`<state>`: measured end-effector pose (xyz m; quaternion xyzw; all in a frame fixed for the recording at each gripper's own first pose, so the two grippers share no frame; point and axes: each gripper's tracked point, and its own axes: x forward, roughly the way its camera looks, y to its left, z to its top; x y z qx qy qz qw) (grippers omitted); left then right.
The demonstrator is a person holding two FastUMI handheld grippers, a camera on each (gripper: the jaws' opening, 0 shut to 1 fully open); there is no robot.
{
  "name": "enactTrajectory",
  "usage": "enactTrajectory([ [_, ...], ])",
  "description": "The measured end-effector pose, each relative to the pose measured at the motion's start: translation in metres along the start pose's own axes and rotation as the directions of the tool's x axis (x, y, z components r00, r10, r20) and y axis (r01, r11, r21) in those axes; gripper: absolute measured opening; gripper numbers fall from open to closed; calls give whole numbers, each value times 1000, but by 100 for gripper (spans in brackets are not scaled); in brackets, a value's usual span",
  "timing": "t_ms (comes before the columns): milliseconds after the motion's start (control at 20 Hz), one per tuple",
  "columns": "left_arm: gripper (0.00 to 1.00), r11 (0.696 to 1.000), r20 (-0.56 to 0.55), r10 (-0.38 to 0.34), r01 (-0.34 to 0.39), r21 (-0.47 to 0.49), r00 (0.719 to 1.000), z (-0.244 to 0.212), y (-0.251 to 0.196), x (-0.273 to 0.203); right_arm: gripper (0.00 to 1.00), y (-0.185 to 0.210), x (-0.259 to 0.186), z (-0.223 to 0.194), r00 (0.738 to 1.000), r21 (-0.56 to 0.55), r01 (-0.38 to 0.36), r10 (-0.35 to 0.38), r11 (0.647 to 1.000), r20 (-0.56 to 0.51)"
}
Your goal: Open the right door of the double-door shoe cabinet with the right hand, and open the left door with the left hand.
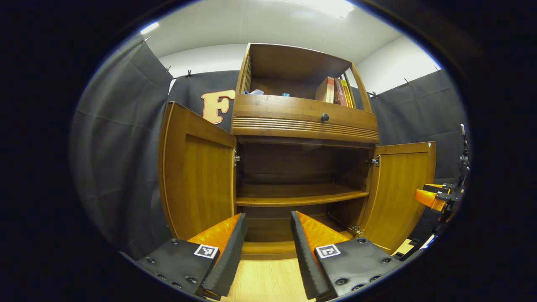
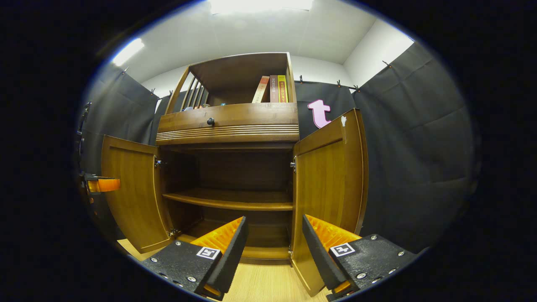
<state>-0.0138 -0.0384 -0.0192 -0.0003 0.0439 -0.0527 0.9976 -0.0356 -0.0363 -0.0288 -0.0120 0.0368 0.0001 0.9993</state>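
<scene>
The wooden shoe cabinet stands in front of me with both lower doors swung wide. In the left gripper view its left door (image 1: 197,176) hangs open at the left and its right door (image 1: 398,193) at the right. My left gripper (image 1: 268,214) is open, empty, and back from the cabinet mouth. Past the right door's edge sits the other gripper (image 1: 436,197). In the right gripper view the right door (image 2: 331,176) stands open close by and the left door (image 2: 130,193) farther left. My right gripper (image 2: 275,218) is open with nothing between its fingers.
Inside the cabinet a bare shelf (image 1: 302,197) spans the opening. Above the doors is a drawer with a dark knob (image 1: 324,117). Books (image 1: 335,90) lean in the top compartment. Pale wood floor (image 1: 268,277) lies below, and black cloth walls stand on both sides.
</scene>
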Motion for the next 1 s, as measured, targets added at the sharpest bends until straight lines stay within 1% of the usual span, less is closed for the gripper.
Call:
enactTrajectory([
  [100,80,1000,17,-15,15,13,1000,7,-11,3,80,-2,-1,3,1000,4,-1,1,1000,4],
  [450,96,999,48,-37,36,31,998,16,-26,4,80,-5,-1,7,1000,-8,-4,4,1000,15],
  [500,96,999,48,-38,37,32,998,16,-27,5,80,-4,-1,7,1000,-9,-6,6,1000,14],
  [550,98,999,46,-39,37,32,998,15,-27,5,80,-3,-1,7,1000,-9,-7,7,1000,15],
  [750,98,999,41,-28,27,26,999,13,-23,7,80,0,-1,6,1000,-9,-12,13,1000,17],
  [800,98,999,40,-27,26,24,999,12,-23,8,92,0,-1,6,1000,-10,-13,13,1000,17],
  [900,98,999,36,-26,25,21,999,10,-22,8,92,1,-1,6,1000,-12,-14,15,1000,19],
  [950,96,1000,34,-25,24,19,999,9,-21,8,92,2,-1,6,1000,-12,-15,15,1000,19],
  [1000,98,1000,32,-24,24,17,999,8,-21,8,92,2,-1,6,1000,-11,-16,16,1000,19],
])
